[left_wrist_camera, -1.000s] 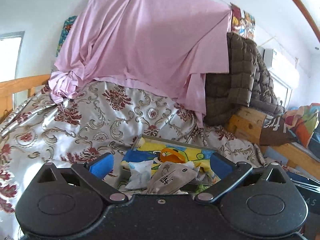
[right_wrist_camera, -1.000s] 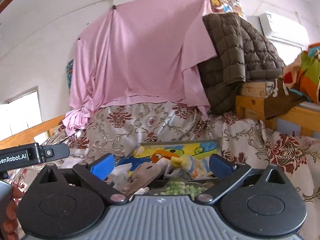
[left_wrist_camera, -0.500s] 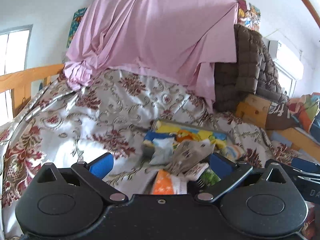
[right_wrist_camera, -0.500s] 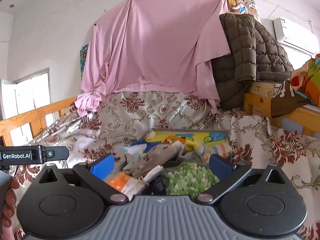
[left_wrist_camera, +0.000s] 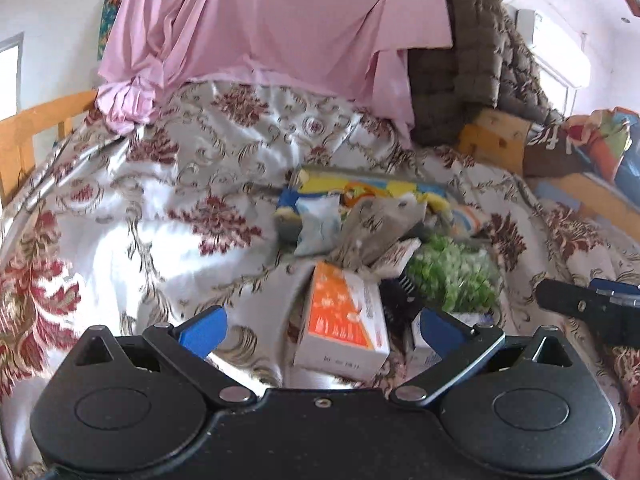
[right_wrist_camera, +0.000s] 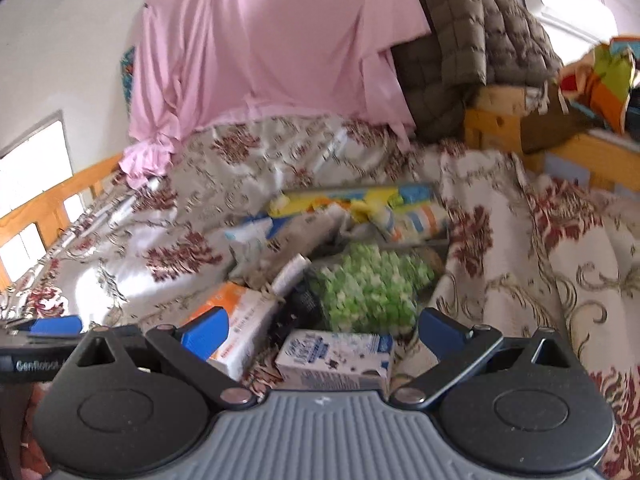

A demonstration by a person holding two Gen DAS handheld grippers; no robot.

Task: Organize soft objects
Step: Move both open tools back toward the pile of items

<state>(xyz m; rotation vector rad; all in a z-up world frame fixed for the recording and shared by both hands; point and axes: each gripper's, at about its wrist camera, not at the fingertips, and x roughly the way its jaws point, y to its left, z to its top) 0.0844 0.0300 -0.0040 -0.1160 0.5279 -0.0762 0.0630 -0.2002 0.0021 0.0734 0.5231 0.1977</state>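
A heap of soft packs lies on the floral bedspread (left_wrist_camera: 168, 184). An orange-and-white tissue pack (left_wrist_camera: 342, 318) sits at the front of the heap, just beyond my open, empty left gripper (left_wrist_camera: 320, 330). Behind it lie a green-and-white fluffy bundle (left_wrist_camera: 452, 270), a grey pouch (left_wrist_camera: 380, 224), a pale blue pack (left_wrist_camera: 318, 222) and a yellow cartoon-print box (left_wrist_camera: 372, 186). My right gripper (right_wrist_camera: 320, 330) is also open and empty, over a white-and-blue tissue pack (right_wrist_camera: 336, 358). The green bundle (right_wrist_camera: 372, 284) and orange pack (right_wrist_camera: 236, 320) lie just ahead of it.
A pink sheet (left_wrist_camera: 280, 20) hangs on the back wall, with a brown quilted jacket (left_wrist_camera: 480, 64) beside it. A wooden bed rail (left_wrist_camera: 36, 132) runs at the left. Wooden furniture (right_wrist_camera: 520, 128) with coloured fabric stands at the right. The other gripper (left_wrist_camera: 588, 308) shows at the right edge.
Both grippers have tilted down and moved in toward the heap. The orange pack, green bundle and white-and-blue pack have come into view near the fingers. Both stay open.
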